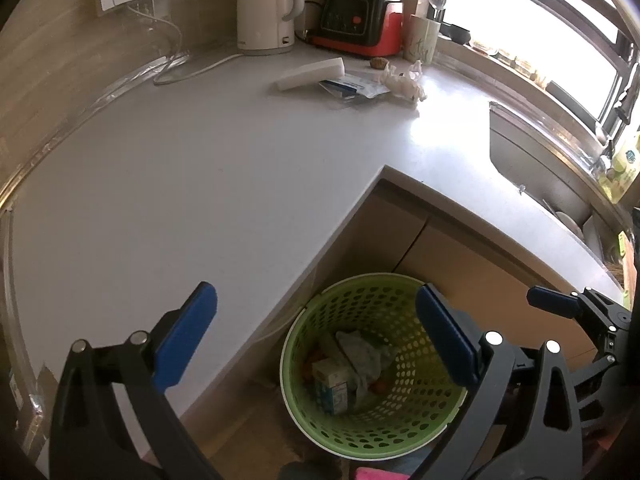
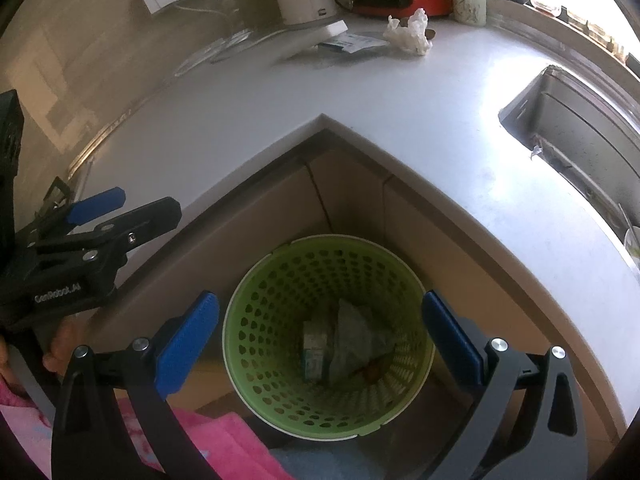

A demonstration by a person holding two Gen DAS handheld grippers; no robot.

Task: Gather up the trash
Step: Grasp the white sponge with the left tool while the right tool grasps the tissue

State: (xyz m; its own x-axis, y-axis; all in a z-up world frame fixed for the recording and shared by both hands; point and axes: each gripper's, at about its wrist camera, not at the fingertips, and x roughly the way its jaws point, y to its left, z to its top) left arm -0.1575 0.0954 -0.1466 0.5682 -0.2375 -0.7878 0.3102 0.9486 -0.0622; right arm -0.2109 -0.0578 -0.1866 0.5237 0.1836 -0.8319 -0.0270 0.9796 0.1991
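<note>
right wrist view, right gripper [image 2: 320, 336] jaws spread, empty, above green bin [image 2: 328, 336] at lower centre, carton [image 2: 314, 350] inside, left gripper [image 1: 316, 336] jaws spread, tissue [image 2: 410, 32] on table [image 2: 420, 92] at top

"GenRobot.AI" on the left tool [image 2: 96, 200] (white lettering).

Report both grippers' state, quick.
Left gripper: open, holding nothing.
Right gripper: open, empty, over the green basket.
</note>
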